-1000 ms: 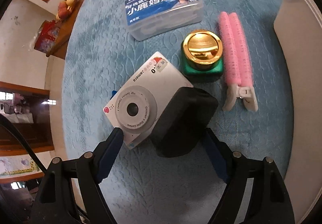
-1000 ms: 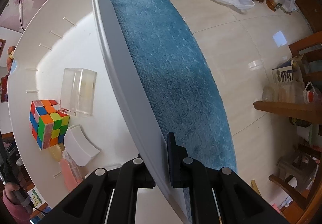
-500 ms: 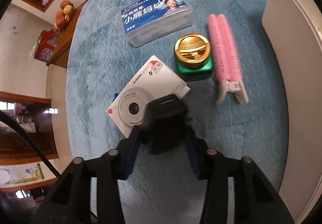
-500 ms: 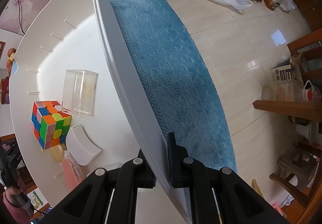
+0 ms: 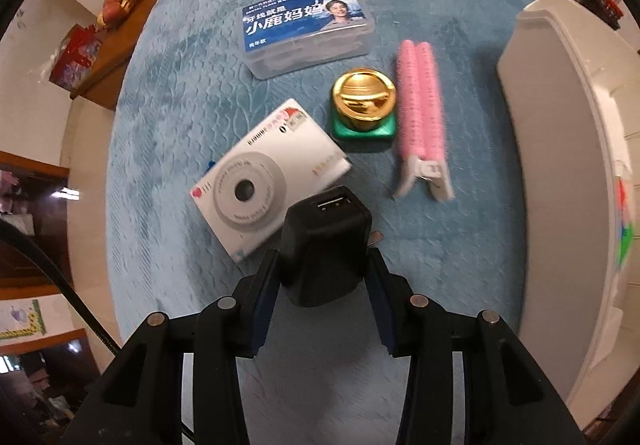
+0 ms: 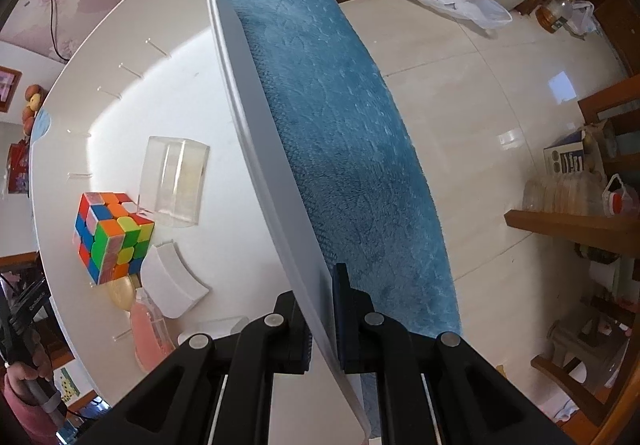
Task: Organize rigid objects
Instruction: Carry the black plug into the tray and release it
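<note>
My left gripper (image 5: 320,277) is shut on a black USB charger plug (image 5: 325,245) and holds it above the blue cloth, just over the white toy camera (image 5: 264,185). A green jar with a gold lid (image 5: 363,107), a pink hair clip (image 5: 422,117) and a clear box with a blue label (image 5: 306,29) lie beyond. My right gripper (image 6: 320,309) is shut on the wall of the white bin (image 6: 256,149). Inside the bin are a Rubik's cube (image 6: 112,235), a clear box (image 6: 176,181), a white curved piece (image 6: 172,281) and a pink bottle (image 6: 150,333).
The white bin (image 5: 560,173) stands at the right of the left wrist view. The blue cloth (image 6: 344,133) ends in a drop to the tiled floor (image 6: 480,125) on the right. Wooden furniture (image 6: 580,221) stands around the floor.
My left gripper closed on the black charger plug and lifted it off the cloth, drawing back from the camera. My right gripper kept its hold on the bin wall.
</note>
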`<action>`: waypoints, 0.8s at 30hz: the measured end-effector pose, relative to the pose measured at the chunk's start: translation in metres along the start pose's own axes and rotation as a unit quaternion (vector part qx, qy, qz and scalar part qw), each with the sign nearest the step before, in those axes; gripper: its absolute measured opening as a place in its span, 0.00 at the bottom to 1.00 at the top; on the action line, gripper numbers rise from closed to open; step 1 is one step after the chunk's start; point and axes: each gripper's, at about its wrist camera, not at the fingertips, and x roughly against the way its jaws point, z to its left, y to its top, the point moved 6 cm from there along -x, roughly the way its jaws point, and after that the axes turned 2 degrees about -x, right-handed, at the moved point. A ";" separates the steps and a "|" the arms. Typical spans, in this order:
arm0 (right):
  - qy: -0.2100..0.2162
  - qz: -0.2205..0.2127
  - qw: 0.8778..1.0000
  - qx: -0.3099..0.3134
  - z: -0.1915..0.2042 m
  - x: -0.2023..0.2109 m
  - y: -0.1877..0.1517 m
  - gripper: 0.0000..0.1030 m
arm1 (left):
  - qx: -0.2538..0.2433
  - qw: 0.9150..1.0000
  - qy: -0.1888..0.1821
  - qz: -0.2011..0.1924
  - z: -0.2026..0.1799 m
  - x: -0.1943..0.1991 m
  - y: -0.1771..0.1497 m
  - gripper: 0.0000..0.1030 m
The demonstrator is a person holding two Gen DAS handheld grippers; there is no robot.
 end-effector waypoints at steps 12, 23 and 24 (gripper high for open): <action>0.004 -0.003 0.999 0.037 0.005 0.010 -0.006 0.08 | 0.016 0.998 -0.046 -0.031 -0.018 0.050 -0.025 0.45; 0.016 -0.001 0.997 0.076 0.008 0.014 -0.014 0.08 | -0.022 0.993 -0.064 -0.094 -0.057 0.118 -0.037 0.45; 0.017 0.000 0.997 0.082 0.008 0.013 -0.015 0.08 | -0.025 0.993 -0.066 -0.098 -0.060 0.121 -0.037 0.45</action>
